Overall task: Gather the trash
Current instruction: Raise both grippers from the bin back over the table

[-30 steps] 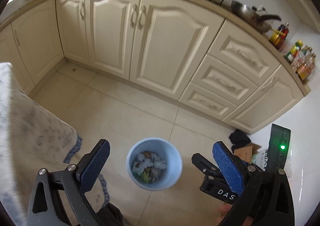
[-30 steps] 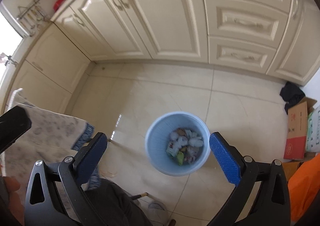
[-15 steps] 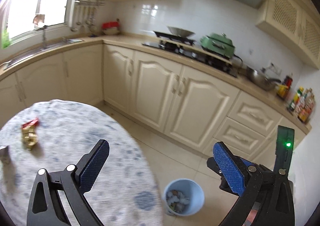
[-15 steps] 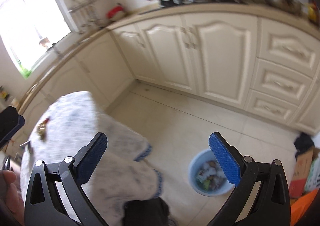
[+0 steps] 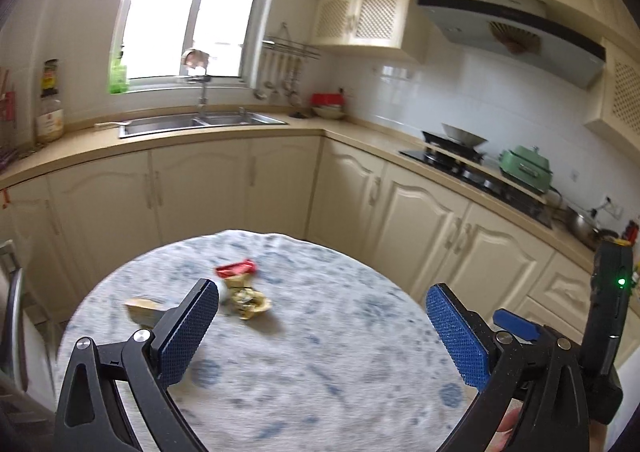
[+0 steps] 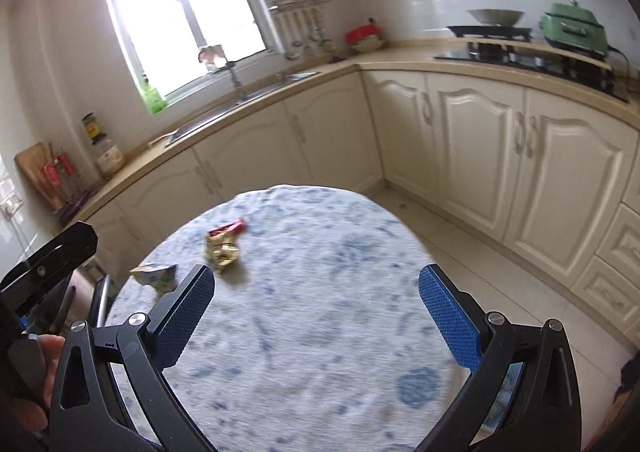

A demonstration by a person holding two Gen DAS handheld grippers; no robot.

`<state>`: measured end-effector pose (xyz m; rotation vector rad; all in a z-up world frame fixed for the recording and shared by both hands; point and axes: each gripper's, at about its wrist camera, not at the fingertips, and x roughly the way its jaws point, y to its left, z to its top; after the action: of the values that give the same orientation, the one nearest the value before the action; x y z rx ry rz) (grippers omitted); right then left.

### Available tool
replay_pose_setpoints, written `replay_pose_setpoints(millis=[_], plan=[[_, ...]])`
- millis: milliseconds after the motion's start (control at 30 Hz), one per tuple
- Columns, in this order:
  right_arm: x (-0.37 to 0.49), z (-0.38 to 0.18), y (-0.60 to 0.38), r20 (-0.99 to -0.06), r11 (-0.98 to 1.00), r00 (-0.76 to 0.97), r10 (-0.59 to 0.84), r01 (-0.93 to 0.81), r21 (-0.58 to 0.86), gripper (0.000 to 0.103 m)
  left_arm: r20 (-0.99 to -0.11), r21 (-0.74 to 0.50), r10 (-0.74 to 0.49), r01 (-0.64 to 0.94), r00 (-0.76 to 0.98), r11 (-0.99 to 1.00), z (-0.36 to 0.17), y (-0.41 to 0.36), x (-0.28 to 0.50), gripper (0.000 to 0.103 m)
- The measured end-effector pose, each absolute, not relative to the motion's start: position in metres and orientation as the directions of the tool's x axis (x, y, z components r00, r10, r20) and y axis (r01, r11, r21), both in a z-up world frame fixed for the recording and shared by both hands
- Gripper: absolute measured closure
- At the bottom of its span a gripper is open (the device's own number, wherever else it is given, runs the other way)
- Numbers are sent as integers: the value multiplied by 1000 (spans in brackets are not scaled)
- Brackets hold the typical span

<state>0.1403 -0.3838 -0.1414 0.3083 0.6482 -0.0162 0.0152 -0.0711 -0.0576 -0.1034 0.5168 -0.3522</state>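
Note:
A round table with a white and blue cloth (image 5: 320, 332) (image 6: 320, 312) fills the lower middle of both views. On its far left side lie a red wrapper (image 5: 236, 268) (image 6: 229, 227), a crumpled yellow wrapper (image 5: 250, 299) (image 6: 222, 248) and a small crushed carton (image 5: 142, 310) (image 6: 155, 276). My left gripper (image 5: 322, 330) hovers open above the near part of the table, nothing between its blue pads. My right gripper (image 6: 316, 316) is open and empty too, right of the trash. The bin is out of sight.
Cream cabinets run along the back and right under a beige counter (image 5: 360, 132), which holds a sink (image 5: 200, 122) and a stove (image 5: 452, 160) with a green pot (image 5: 526, 168). A chair edge (image 5: 12, 316) stands left of the table. Tiled floor (image 6: 500, 264) shows at the right.
Both cameras swung up and left, from looking down at the blue bin on the floor to facing the table with its trash. The bin has left the view. Both grippers stayed open.

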Motion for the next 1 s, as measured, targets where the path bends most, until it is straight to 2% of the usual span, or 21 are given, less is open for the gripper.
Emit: replay_pose_setpoints(millis=[467, 667, 1000], plan=[[162, -129, -300, -572, 983, 810, 128, -27, 182, 0, -415, -88, -178, 155, 892, 984, -91, 2, -13, 1], [184, -141, -272, -607, 987, 780, 151, -83, 139, 0, -475, -70, -136, 116, 870, 991, -122, 10, 1, 1], [254, -197, -250, -721, 990, 679, 138, -96, 99, 0, -613, -99, -131, 89, 779, 991, -158, 23, 105, 1]])
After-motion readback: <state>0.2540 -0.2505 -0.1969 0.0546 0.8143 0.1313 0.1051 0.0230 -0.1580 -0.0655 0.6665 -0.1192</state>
